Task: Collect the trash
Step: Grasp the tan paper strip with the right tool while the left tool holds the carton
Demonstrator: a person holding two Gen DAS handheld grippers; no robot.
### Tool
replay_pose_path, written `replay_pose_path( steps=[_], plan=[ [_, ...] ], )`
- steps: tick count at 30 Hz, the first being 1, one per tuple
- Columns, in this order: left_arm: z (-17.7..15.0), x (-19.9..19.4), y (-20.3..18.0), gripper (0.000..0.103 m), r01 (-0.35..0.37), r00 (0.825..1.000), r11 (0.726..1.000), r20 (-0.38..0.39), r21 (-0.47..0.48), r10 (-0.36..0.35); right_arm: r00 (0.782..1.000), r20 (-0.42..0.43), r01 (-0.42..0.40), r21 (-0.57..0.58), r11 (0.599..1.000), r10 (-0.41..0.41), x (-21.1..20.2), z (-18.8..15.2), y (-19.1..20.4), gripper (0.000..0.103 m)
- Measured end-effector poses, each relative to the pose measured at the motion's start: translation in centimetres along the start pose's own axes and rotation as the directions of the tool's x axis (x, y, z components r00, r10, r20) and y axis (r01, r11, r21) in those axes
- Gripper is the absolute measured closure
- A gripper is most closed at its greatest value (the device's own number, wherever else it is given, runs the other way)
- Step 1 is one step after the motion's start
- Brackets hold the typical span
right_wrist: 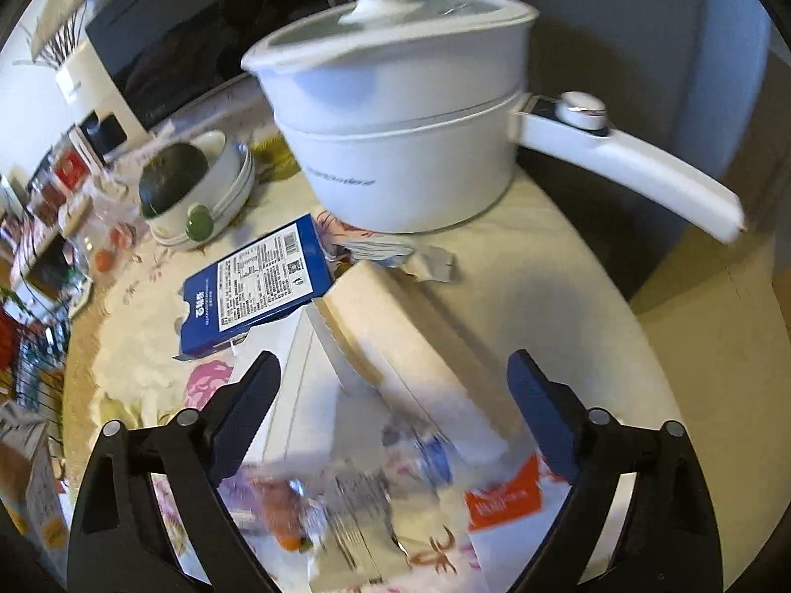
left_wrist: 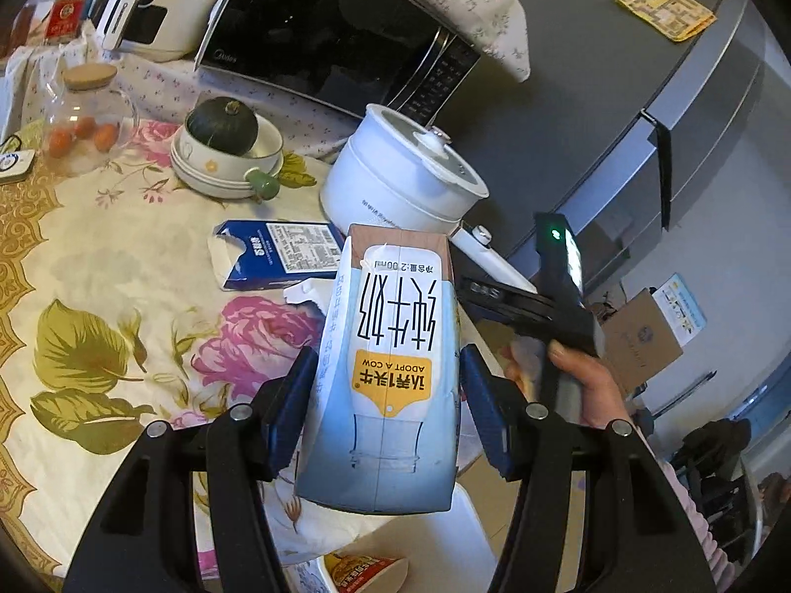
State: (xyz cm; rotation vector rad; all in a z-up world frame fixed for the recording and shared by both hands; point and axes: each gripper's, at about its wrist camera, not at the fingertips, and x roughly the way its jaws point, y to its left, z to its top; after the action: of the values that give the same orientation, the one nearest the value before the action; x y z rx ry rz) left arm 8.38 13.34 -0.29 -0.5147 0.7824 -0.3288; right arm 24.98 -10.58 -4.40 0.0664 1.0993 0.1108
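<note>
My left gripper (left_wrist: 388,395) is shut on a pale blue milk carton (left_wrist: 388,346) and holds it above the flowered table (left_wrist: 109,257). A torn blue box (left_wrist: 282,257) lies on the table beyond it, also in the right wrist view (right_wrist: 257,286). My right gripper (right_wrist: 395,405) is open above a white carton lying flat (right_wrist: 385,326) and blurred wrappers (right_wrist: 356,509). A crumpled wrapper (right_wrist: 420,259) lies by the pot. The right gripper's body and the hand holding it show in the left wrist view (left_wrist: 558,306).
A white electric pot (right_wrist: 395,113) with a long handle stands at the table's far edge. A bowl with a dark green squash (left_wrist: 222,138), a glass jar (left_wrist: 84,118), a microwave (left_wrist: 336,34) and a grey fridge (left_wrist: 618,99) stand behind. A cup noodle tub (left_wrist: 366,568) lies below.
</note>
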Motion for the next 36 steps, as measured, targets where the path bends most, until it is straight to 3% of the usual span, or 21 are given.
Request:
replay_pose_path(
  steps=[6,10,11,12,14,15,17,18,19,21,27,28,29,30,32,36],
  plan=[
    [0.1,0.1,0.3,0.045,-0.002,1.0,1.0,-0.01,-0.002,0.002,0.999,-0.024,0.036,-0.079,0.996,-0.038,2.2,0.3,1.3,0.014],
    [0.0,0.4,0.4,0.045,-0.01,1.0,1.0,-0.016,-0.009,0.01,0.998,-0.046,0.041,-0.055,0.998,-0.043,3.2,0.6,0.9,0.016],
    [0.0,0.5,0.5,0.045,-0.013,1.0,1.0,-0.017,-0.011,0.013,0.998,-0.057,0.033,-0.044,0.998,-0.035,3.5,0.7,0.8,0.023],
    [0.0,0.6,0.5,0.045,-0.016,1.0,1.0,-0.018,-0.011,0.016,0.997,-0.069,0.024,-0.038,0.999,-0.027,3.8,0.7,0.7,0.038],
    [0.0,0.6,0.5,0.045,-0.02,1.0,1.0,-0.017,-0.01,0.02,0.998,-0.061,0.023,-0.027,0.999,-0.025,3.9,0.7,0.5,0.041],
    [0.1,0.6,0.5,0.045,-0.023,1.0,1.0,-0.016,-0.01,0.022,0.998,-0.051,0.024,-0.029,0.999,-0.026,3.7,0.6,0.4,0.057],
    [0.1,0.7,0.6,0.045,-0.028,1.0,1.0,-0.014,-0.012,0.027,0.999,-0.043,0.013,-0.017,1.0,-0.014,3.3,0.6,0.1,0.066],
    [0.1,0.7,0.6,0.045,-0.032,0.999,0.999,-0.012,-0.014,0.032,0.999,-0.03,0.01,-0.015,1.0,-0.01,3.0,0.6,0.0,0.082],
    [0.2,0.8,0.7,0.045,-0.034,0.999,0.999,-0.01,-0.017,0.034,1.0,-0.015,0.0,-0.005,1.0,0.0,2.6,0.7,-0.2,0.085],
    [0.3,0.9,0.9,0.045,-0.038,0.999,0.999,-0.008,-0.024,0.038,1.0,0.009,-0.005,0.012,1.0,0.005,1.8,0.7,-0.7,0.103],
    [0.4,1.3,1.3,0.045,-0.044,0.999,0.998,-0.004,-0.043,0.044,1.0,0.015,-0.015,0.018,1.0,0.014,0.9,0.1,-1.4,0.103],
    [0.4,1.3,1.3,0.045,-0.044,0.999,0.998,-0.005,-0.046,0.044,1.0,0.018,-0.014,0.046,0.999,0.014,0.7,0.1,-1.8,0.102],
    [0.4,1.3,1.4,0.045,-0.043,0.999,0.998,-0.005,-0.049,0.043,1.0,0.021,-0.012,0.056,0.998,0.011,0.6,0.1,-1.8,0.095],
    [0.4,1.3,1.4,0.045,-0.042,0.999,0.998,-0.006,-0.051,0.042,0.999,0.032,-0.011,0.059,0.998,0.009,0.3,0.1,-1.8,0.063],
    [0.4,1.3,1.4,0.045,-0.039,0.999,0.998,-0.007,-0.054,0.039,0.995,0.089,0.042,0.033,0.999,-0.045,-0.6,-0.1,-1.3,0.019],
    [0.5,1.4,1.4,0.045,-0.034,0.999,0.998,-0.011,-0.058,0.033,0.993,0.088,0.088,-0.044,0.995,-0.084,-0.2,0.2,0.7,0.013]
  ],
)
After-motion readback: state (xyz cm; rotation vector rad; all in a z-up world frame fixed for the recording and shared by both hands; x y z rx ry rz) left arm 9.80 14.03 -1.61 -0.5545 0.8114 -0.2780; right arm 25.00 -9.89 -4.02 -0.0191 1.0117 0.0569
